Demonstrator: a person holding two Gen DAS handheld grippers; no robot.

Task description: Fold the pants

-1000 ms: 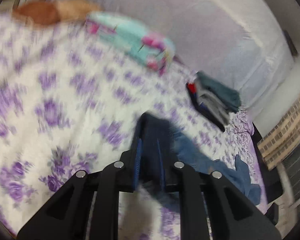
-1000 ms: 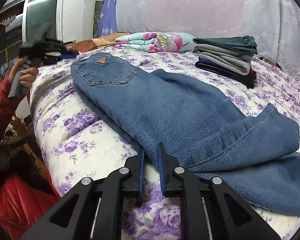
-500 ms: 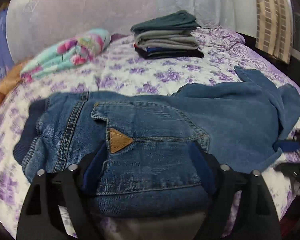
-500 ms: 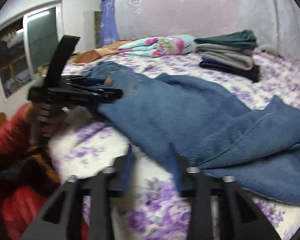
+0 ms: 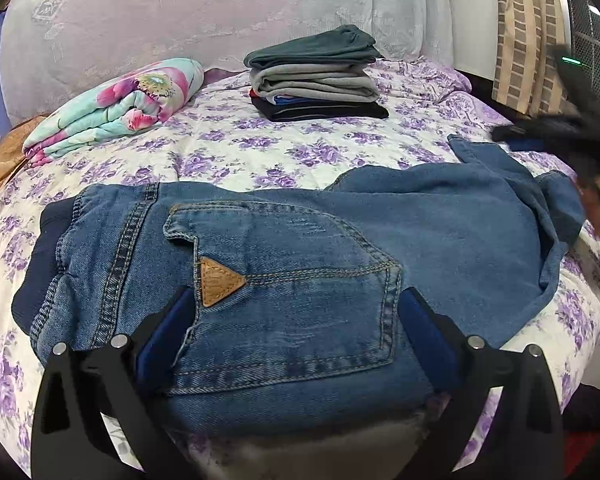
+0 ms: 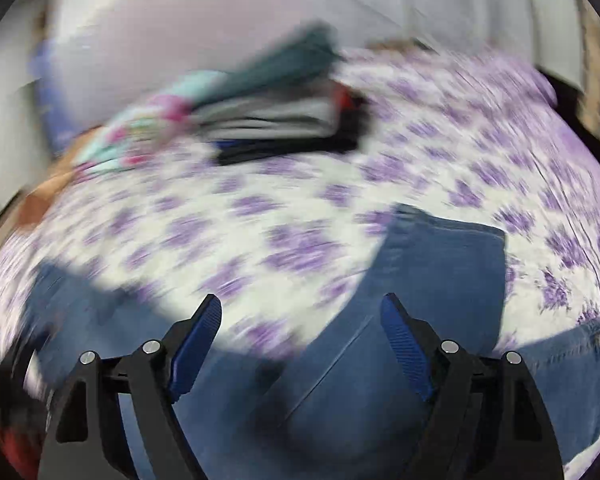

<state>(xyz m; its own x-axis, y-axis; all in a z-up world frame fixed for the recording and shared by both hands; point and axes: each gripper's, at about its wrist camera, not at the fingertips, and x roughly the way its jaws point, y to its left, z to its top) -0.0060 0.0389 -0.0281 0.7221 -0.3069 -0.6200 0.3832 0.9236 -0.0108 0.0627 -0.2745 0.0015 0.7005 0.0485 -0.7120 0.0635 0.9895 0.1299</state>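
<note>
Where jeans [image 5: 300, 264] sprawl, floral bedspread [image 5: 236, 152], draped headboard [image 5: 180, 12]

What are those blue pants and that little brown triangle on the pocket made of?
The pants look like denim: a faded blue twill weave with orange-tan contrast stitching along the pocket and seams. The triangle patch seems to be tan leather or an imitation of it, matte and finely grained, stitched around its edge; which of the two cannot be told.

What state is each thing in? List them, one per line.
jeans: spread on the bed, legs rumpled, not yet folded.
left gripper: open, astride the back pocket.
right gripper: open, over a jeans leg; view blurred.
clothes stack: folded, piled.
floral blanket: folded.
bedspread: laid flat.
</note>
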